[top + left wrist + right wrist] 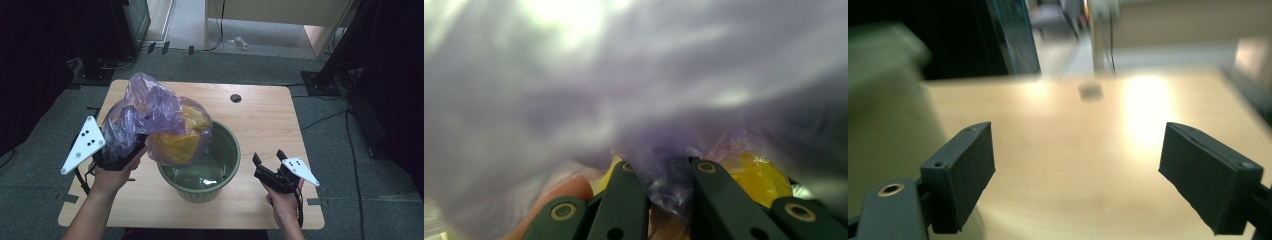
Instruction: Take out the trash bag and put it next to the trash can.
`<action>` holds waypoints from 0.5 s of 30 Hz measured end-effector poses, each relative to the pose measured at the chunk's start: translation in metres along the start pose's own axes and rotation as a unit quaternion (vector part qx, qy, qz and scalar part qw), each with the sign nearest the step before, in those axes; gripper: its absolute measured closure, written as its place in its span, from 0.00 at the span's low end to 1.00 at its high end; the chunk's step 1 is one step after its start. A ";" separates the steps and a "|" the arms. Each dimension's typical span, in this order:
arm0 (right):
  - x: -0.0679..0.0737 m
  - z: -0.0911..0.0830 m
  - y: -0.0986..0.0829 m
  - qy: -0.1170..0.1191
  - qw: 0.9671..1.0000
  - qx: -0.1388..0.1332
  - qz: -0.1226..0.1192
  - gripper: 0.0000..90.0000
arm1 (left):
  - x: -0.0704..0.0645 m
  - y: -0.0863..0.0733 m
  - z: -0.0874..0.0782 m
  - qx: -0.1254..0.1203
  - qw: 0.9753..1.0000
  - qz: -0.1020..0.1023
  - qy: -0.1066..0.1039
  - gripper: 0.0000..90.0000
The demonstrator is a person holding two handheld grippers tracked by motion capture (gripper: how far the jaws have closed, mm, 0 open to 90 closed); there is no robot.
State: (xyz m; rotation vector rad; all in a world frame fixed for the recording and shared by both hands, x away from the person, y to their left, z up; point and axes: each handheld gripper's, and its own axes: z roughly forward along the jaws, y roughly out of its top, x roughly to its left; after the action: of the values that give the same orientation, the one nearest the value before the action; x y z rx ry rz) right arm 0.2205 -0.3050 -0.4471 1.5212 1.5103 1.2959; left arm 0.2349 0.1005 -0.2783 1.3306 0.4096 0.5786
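Left gripper (131, 150) clenched on a pinch of thin purple bag (145, 112), its yellow load hanging over the green bin (222, 165) rim. Right gripper (270, 162) released, off to the bin's right. Risk: film slips or tears, load drops outside. Wooden desk (260, 120), grey carpet (330, 105), trailing cables
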 end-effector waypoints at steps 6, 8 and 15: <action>-0.013 0.033 -0.031 -0.049 0.993 0.097 -0.038 0.16 | 0.001 0.008 -0.002 -0.002 1.000 0.008 0.004 1.00; -0.015 0.038 -0.036 -0.060 0.990 0.110 -0.059 0.16 | 0.003 0.011 -0.004 -0.005 1.000 0.009 0.007 1.00; -0.036 0.038 -0.046 -0.082 0.985 0.138 -0.064 0.16 | 0.013 0.019 -0.014 -0.005 1.000 0.012 0.026 1.00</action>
State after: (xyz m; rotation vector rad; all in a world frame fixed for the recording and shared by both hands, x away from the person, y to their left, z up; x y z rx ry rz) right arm 0.2446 -0.3248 -0.5096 1.6257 1.7010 0.8935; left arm 0.2341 0.1220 -0.2617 1.3144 0.4325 0.6354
